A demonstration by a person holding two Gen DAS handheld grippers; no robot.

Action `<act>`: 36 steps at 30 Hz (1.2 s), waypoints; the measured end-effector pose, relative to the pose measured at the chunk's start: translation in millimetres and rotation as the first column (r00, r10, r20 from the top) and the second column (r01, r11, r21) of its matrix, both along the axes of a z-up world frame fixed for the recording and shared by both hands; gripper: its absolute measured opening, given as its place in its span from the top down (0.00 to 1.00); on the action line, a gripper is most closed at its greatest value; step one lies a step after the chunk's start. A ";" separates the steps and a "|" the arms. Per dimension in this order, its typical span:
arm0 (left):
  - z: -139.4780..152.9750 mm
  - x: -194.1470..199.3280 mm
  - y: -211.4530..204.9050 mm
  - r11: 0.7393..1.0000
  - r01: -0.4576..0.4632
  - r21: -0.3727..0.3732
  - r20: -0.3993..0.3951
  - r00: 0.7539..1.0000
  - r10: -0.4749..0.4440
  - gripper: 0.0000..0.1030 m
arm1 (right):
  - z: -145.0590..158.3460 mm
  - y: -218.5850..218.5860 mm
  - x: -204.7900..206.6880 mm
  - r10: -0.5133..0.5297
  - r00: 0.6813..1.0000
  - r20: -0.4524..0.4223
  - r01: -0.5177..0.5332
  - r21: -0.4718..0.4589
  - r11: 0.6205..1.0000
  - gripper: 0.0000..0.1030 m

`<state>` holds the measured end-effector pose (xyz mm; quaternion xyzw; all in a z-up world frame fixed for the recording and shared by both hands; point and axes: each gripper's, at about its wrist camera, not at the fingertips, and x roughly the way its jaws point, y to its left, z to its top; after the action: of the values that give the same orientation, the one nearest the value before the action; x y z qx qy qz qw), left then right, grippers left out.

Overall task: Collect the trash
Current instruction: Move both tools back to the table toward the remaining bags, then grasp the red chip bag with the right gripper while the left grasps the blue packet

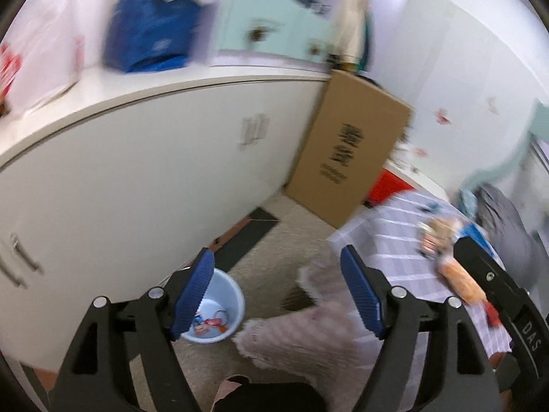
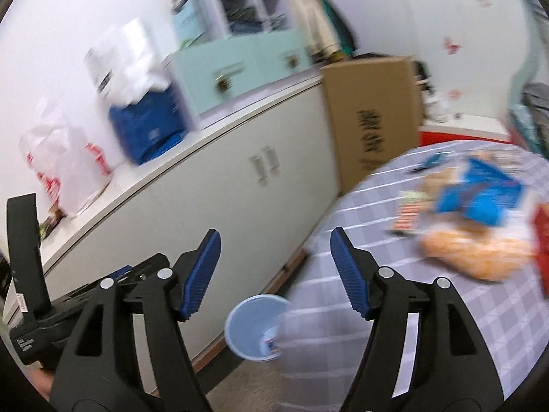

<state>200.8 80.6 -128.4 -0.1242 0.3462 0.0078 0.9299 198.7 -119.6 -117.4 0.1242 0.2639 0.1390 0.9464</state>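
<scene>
Far to my left runs the long white cabinet [image 2: 212, 206], whose top serves as a shelf for a white plastic bag [image 2: 65, 161], a blue bag [image 2: 147, 127] and a mint drawer box [image 2: 240, 65], all out of the way of the work, and I judge none of it is mine to gather. At its foot, on the carpet, stands the pale blue bin [image 1: 223, 305], set low and just beside the counter so that scraps can be dropped straight in; a few wrappers already lie in its bottom. My left tongs [image 1: 279, 292] hang above it with the blue pads spread wide and nothing between them, so I take it they have nothing left to let go. A tall cardboard box [image 1: 350, 151] leans against the far end of the cabinet, parked rather than discarded, I think. My right tongs [image 2: 274, 271] also stand parted and empty, pointing over the counter's left edge with the bin showing below them. To the right is the counter [image 2: 377, 261] in its checked lilac cloth, and here the trash I am after remains: a small striped wrapper [image 2: 408, 213], a blue packet [image 2: 480, 195] beside it, and an orange bag [image 2: 480, 257] nearer to me. Blur hides their details. They lie loose on the cloth, well apart from either tongs, so most of the collecting seems undone.
</scene>
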 end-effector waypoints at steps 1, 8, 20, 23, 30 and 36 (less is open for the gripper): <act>2.4 0.3 -13.3 1.000 0.023 0.012 0.003 1.000 -0.023 0.27 | 1.6 -16.4 -6.5 -0.033 0.999 0.004 0.033 0.000 0.999 0.35; 14.6 -2.7 -143.6 0.946 0.265 0.186 0.043 0.960 -0.277 0.27 | 2.3 -124.4 -47.4 -0.271 0.962 0.016 0.272 -0.019 0.962 0.33; -3.8 18.2 -269.5 0.811 0.401 0.425 -0.006 0.898 -0.440 0.27 | -39.3 -243.1 -52.9 -0.407 0.906 -0.118 0.408 -0.013 0.913 0.33; -5.4 26.1 -278.9 0.801 0.399 0.448 -0.008 0.897 -0.442 0.27 | -42.4 -251.2 -44.2 -0.407 0.904 -0.135 0.405 -0.042 0.913 0.33; -6.2 44.5 -287.6 0.802 0.398 0.446 0.003 0.895 -0.446 0.27 | -55.2 -249.1 -16.3 -0.377 0.908 -0.185 0.355 -0.139 0.924 0.50; -15.3 62.3 -298.6 0.789 0.407 0.459 -0.015 0.892 -0.451 0.29 | -57.2 -249.7 -8.3 -0.372 0.908 -0.193 0.344 -0.161 0.925 0.64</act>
<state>263.1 -218.0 -143.7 0.1762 0.3090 -0.1297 0.9255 190.4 -369.3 -174.6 0.1266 0.3475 -0.0683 0.9266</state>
